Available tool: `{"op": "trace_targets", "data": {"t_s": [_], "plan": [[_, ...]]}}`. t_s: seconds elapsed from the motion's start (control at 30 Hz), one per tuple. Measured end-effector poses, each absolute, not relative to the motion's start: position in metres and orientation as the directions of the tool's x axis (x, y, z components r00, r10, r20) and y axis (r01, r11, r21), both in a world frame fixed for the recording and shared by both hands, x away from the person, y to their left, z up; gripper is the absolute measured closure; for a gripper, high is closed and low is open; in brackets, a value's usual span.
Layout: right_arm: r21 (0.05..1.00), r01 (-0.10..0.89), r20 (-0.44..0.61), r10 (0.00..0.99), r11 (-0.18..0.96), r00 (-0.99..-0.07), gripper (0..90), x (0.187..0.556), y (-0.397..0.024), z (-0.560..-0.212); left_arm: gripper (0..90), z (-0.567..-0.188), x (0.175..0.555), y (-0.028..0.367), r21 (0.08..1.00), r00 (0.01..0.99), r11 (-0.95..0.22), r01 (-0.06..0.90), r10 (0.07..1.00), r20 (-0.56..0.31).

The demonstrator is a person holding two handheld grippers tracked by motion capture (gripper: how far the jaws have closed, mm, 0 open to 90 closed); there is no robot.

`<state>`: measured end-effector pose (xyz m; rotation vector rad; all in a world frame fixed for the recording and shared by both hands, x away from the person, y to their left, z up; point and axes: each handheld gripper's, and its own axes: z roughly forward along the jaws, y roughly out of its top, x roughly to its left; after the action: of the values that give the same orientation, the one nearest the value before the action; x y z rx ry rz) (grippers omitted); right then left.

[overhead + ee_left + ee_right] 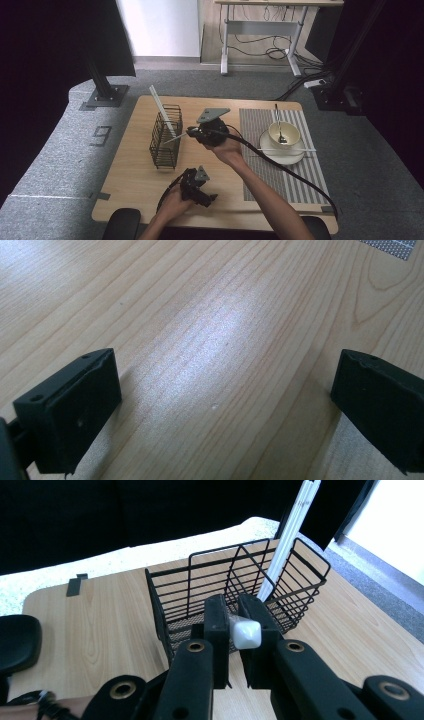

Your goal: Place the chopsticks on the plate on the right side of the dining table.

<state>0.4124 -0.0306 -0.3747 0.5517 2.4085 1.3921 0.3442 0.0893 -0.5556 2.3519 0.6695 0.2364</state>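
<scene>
A black wire basket (165, 136) stands on the left part of the wooden table (131, 176), with a long white stick (160, 110) leaning up out of it. My right gripper (192, 133) hovers just right of the basket, shut on another white stick (172, 138) that points toward it. In the right gripper view the jaws (233, 625) pinch the stick's blunt end (248, 635), with the basket (200, 580) and the leaning sticks (287, 545) right behind. My left gripper (206, 197) rests near the table's front edge, open over bare wood (225, 405).
A striped placemat (280, 175) covers the table's right side. On it a white saucer (282, 156) carries a cream bowl (290, 135) with a spoon (277, 120) in it, and one white stick (295, 149) lies across the saucer. A black cable trails from my right gripper.
</scene>
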Motion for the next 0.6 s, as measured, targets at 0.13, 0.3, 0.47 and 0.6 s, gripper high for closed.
{"op": "trace_targets", "data": {"t_s": [0.13,0.3,0.47,0.6], "plan": [[0.879,0.187,-0.044,0.465,0.439,-0.884,82.0,0.411,-0.042,-0.366,0.0,-0.556,0.344,0.089,0.652,0.852,-0.643,0.401,0.523,-0.008],[0.883,0.202,-0.017,0.459,0.424,-0.888,82.0,0.410,-0.055,-0.356,0.0,-0.556,0.344,0.089,0.652,0.852,-0.644,0.400,0.523,-0.006],[0.890,0.202,-0.010,0.459,0.409,-0.888,82.1,0.405,-0.066,-0.345,0.0,-0.556,0.344,0.089,0.651,0.854,-0.646,0.398,0.521,-0.005],[0.895,0.205,-0.003,0.465,0.396,-0.885,82.1,0.401,-0.076,-0.338,0.0,-0.556,0.344,0.089,0.651,0.853,-0.645,0.400,0.523,-0.006]]}}
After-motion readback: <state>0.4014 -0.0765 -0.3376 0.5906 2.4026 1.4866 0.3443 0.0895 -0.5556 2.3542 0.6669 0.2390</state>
